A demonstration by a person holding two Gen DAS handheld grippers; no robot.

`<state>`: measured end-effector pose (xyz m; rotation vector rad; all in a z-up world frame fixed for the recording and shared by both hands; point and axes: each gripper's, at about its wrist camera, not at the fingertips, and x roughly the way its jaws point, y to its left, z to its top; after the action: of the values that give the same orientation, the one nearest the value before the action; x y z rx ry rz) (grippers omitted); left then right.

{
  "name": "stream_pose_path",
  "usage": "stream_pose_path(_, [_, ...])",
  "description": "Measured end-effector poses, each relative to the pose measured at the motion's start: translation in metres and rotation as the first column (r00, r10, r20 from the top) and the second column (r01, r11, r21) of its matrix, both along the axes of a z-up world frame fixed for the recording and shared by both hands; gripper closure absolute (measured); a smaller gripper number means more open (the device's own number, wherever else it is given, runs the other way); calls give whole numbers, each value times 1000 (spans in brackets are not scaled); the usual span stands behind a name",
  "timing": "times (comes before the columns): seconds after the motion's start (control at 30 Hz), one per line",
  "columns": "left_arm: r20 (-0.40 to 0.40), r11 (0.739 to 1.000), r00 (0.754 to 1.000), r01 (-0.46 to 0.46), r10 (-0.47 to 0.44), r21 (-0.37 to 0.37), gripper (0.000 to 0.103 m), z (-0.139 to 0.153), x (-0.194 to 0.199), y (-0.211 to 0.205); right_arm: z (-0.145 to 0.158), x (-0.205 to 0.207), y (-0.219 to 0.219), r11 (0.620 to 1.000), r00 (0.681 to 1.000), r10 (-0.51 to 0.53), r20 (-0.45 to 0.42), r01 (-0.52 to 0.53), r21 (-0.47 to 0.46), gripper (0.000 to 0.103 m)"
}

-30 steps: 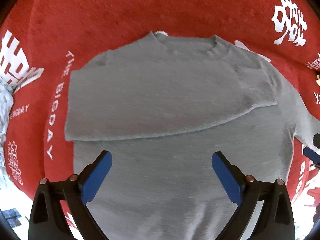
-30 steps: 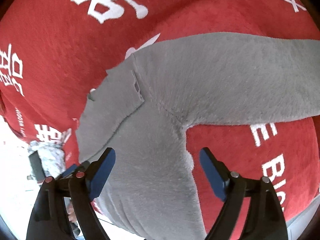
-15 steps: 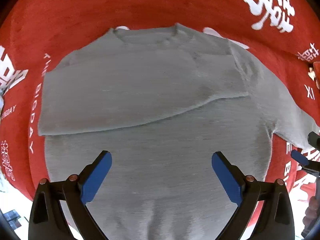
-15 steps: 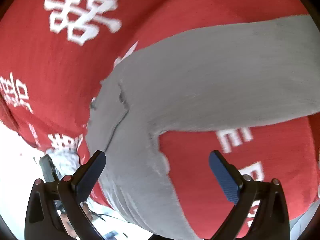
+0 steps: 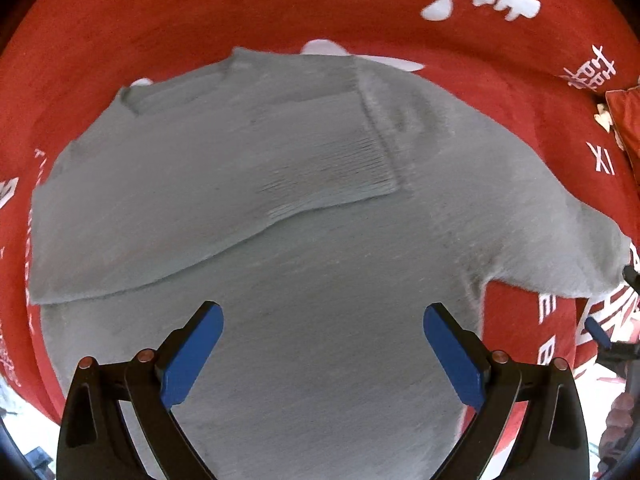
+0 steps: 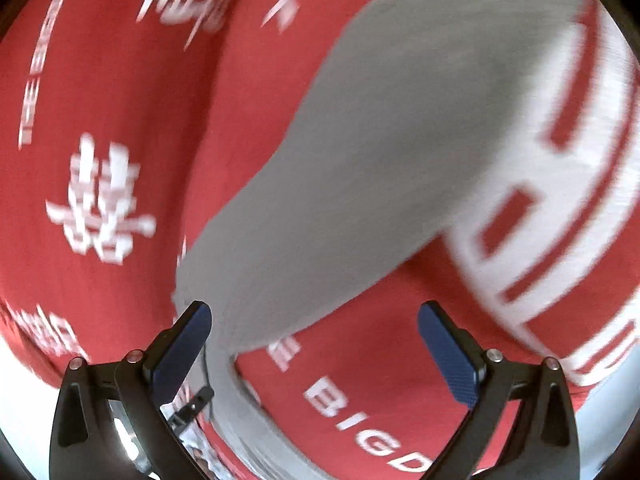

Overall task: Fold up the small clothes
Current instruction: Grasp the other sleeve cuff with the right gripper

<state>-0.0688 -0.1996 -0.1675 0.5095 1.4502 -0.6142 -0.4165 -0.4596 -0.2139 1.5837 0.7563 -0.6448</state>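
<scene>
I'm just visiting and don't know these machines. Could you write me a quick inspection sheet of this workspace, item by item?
Surface: red cloth with white lettering and symbols, covering the work area.
Job's things: grey sweater lying flat; one sleeve folded across the chest, the other sleeve still stretched out to the side on the red cloth.
Clutter: a red item at the right edge of the left view, too cut off to identify.
Grippers: left claw open above the sweater's body, holding nothing; right claw open over the outstretched sleeve, holding nothing.
Cables: nothing seen.
Surroundings: pale floor at the bottom corners; the right view is blurred.
</scene>
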Motion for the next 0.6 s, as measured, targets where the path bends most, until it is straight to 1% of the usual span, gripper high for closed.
stream_pose_path(0.13, [2, 1000, 1000, 22, -22, -3, 2, -3, -6, -17, -7, -36, -16, 994, 994, -113, 4, 113, -5, 0])
stream_pose_path(0.2, [8, 999, 999, 46, -46, -4, 2, -4, -12, -27, -13, -44, -24, 985, 983, -172, 71, 170, 33, 0])
stream_pose_path(0.27, [8, 998, 998, 61, -61, -8, 2, -4, -15, -35, -13, -42, -30, 984, 977, -179, 112, 177, 35, 0])
stream_pose_path(0.37, [11, 997, 997, 79, -79, -23, 2, -2, -20, -45, -3, -33, -42, 989, 981, -143, 134, 147, -22, 0])
stream_pose_path(0.43, [15, 996, 996, 83, -82, -35, 2, 0, -22, -48, 1, -31, -50, 987, 977, -146, 152, 153, -38, 0])
stream_pose_path(0.53, [24, 995, 996, 85, -84, -45, 2, 2, -22, -50, -2, -33, -60, 978, 961, -206, 185, 211, -4, 0])
stream_pose_path(0.6, [21, 995, 996, 83, -82, -54, 2, 3, -21, -49, -2, -34, -62, 971, 953, -239, 186, 240, 19, 2])
